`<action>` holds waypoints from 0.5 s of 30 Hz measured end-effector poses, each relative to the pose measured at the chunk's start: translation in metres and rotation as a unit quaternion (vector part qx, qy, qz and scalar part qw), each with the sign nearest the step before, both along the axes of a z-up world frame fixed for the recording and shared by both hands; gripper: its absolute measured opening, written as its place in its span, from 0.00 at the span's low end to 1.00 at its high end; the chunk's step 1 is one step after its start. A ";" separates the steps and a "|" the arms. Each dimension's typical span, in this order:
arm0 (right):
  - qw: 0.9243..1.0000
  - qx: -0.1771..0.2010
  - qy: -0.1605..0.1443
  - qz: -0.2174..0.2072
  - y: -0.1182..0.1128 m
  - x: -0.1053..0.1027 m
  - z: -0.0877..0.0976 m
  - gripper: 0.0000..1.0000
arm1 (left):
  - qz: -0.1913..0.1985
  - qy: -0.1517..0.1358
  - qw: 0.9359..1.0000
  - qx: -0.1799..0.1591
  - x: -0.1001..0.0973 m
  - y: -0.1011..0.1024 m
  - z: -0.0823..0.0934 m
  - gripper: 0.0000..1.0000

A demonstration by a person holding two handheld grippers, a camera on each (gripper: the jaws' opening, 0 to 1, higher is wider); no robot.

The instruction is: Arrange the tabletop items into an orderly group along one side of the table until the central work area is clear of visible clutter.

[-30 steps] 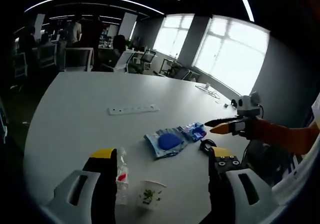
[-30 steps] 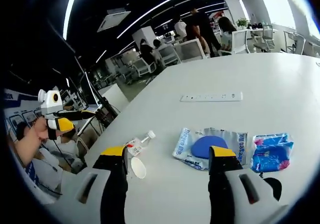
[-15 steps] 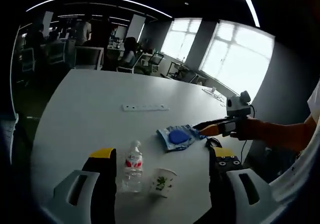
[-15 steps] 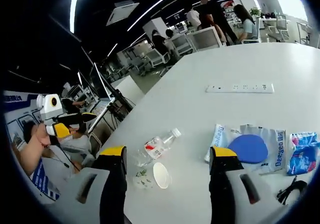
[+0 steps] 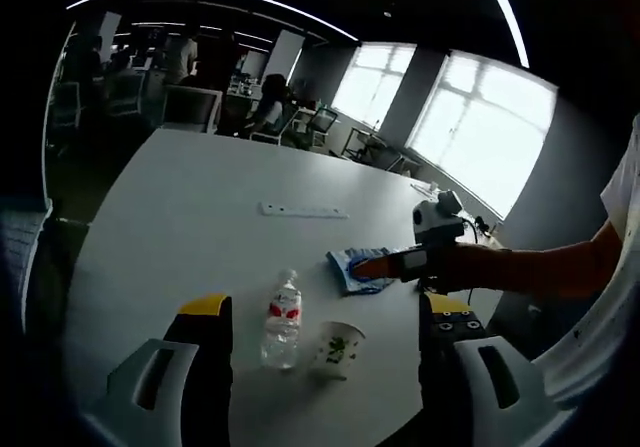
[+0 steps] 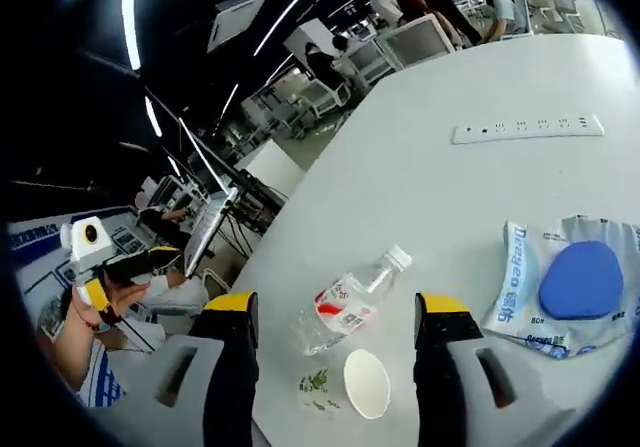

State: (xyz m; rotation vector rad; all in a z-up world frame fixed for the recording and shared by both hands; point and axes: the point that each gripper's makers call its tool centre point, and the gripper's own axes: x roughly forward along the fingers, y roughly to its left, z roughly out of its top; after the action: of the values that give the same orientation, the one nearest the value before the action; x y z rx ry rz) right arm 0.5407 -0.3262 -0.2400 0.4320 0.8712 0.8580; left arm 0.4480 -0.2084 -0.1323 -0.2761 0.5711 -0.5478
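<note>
Lying on the white table [image 5: 180, 217] between the wide-open, empty left claw [image 5: 325, 317], a plastic bottle [image 5: 283, 319] sits just beside a paper cup [image 5: 335, 348], while the right claw [image 6: 340, 312], jaws likewise spread and empty, hovers above them, near a blue-printed bag [image 6: 565, 287].

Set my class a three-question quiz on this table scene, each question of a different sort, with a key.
1. True or false: the bottle lies on its side.
2. What lies nearest the bottle? A) power strip B) cup C) packet
3. Fill in: the disc on the packet is ____ in colour.

Key: 1 true; 2 B; 3 blue.
</note>
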 end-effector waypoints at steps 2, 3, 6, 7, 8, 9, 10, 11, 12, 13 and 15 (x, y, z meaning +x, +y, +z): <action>1.000 0.008 0.012 -0.006 0.005 0.003 -0.005 0.61 | 0.002 0.001 1.000 -0.002 0.000 0.003 -0.002 0.77; 1.000 0.014 0.022 -0.012 0.008 0.006 -0.010 0.60 | 0.003 0.001 1.000 -0.003 0.000 0.005 -0.002 0.77; 0.999 0.019 0.040 -0.022 0.015 0.014 -0.023 0.60 | 0.006 -0.001 1.000 -0.013 0.001 0.008 -0.003 0.77; 0.999 0.018 0.045 -0.022 0.016 0.014 -0.027 0.60 | 0.006 -0.001 1.000 -0.014 0.002 0.009 -0.004 0.77; 0.998 0.018 0.052 -0.023 0.018 0.016 -0.032 0.60 | 0.006 -0.002 1.000 -0.017 0.002 0.010 -0.005 0.77; 0.998 0.022 0.057 -0.025 0.019 0.017 -0.035 0.60 | 0.006 -0.001 1.000 -0.018 0.002 0.011 -0.006 0.77; 0.997 0.029 0.068 -0.030 0.021 0.020 -0.038 0.60 | 0.006 0.000 1.000 -0.020 0.002 0.011 -0.008 0.77; 0.996 0.033 0.071 -0.034 0.022 0.022 -0.040 0.59 | 0.006 0.000 1.000 -0.020 0.002 0.012 -0.009 0.77; 0.995 0.036 0.079 -0.040 0.023 0.025 -0.043 0.59 | 0.005 0.000 1.000 -0.021 0.002 0.012 -0.009 0.77; 0.995 0.037 0.083 -0.042 0.023 0.025 -0.044 0.59 | 0.004 -0.002 1.000 -0.023 0.002 0.012 -0.009 0.77; 0.994 0.038 0.090 -0.048 0.024 0.030 -0.050 0.59 | 0.005 -0.002 1.000 -0.026 0.003 0.013 -0.012 0.77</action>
State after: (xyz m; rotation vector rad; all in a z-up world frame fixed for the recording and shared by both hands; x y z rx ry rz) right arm 0.5707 -0.3018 -0.2903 0.6207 0.9778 0.7728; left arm 0.4509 -0.1957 -0.1439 -0.3275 0.5525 -0.5532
